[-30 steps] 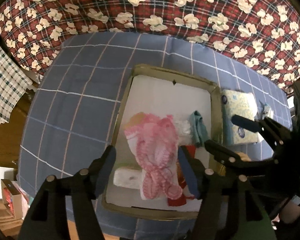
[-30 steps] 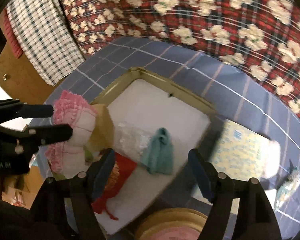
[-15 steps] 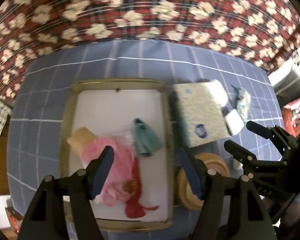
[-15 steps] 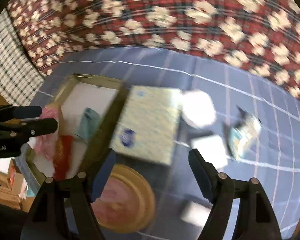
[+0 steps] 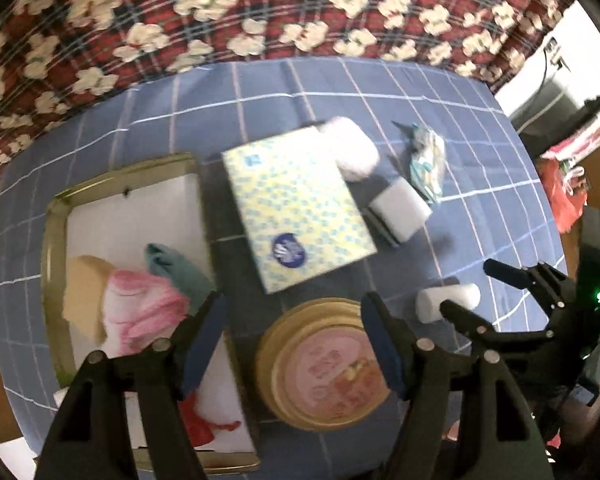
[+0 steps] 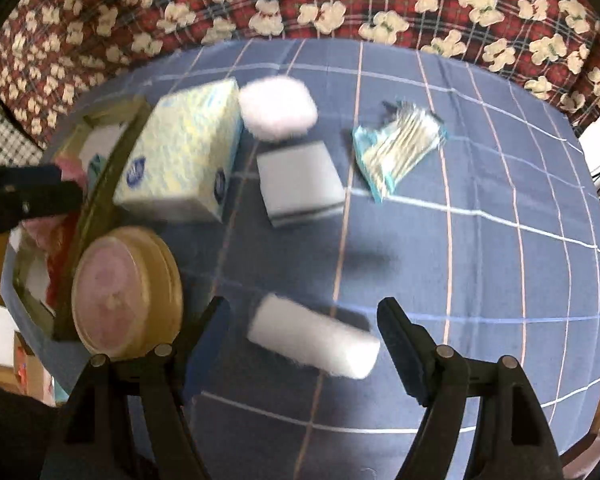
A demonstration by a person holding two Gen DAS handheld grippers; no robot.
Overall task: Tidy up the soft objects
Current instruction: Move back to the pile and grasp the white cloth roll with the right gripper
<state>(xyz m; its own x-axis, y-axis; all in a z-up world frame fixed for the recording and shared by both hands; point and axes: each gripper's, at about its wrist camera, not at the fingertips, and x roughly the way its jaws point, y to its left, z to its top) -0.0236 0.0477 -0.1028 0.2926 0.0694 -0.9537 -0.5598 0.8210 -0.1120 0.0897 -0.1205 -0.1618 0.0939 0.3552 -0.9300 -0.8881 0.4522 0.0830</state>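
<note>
A white cotton roll (image 6: 312,336) lies on the blue checked tablecloth (image 6: 480,264). My right gripper (image 6: 304,312) hovers over it, open, its fingers on either side and clear of it. My left gripper (image 5: 293,308) is open above a round gold tin with a pink lid (image 5: 324,364), holding nothing. A gold tray (image 5: 53,240) at the left holds a pink knit piece (image 5: 143,316), a teal cloth (image 5: 175,268) and a red item (image 5: 199,420). In the left wrist view, the roll (image 5: 448,302) lies by the right gripper (image 5: 472,292).
A yellow tissue box (image 5: 295,208) sits beside the tray. Behind it lie a white puff (image 6: 277,108), a grey-white sponge (image 6: 300,182) and a packet of cotton swabs (image 6: 400,148). A red floral plaid fabric (image 6: 300,4) borders the far side.
Both grippers have swept to the right, away from the tray. The tin, tissue box, sponge and roll have come into view, and the right gripper now straddles the roll.
</note>
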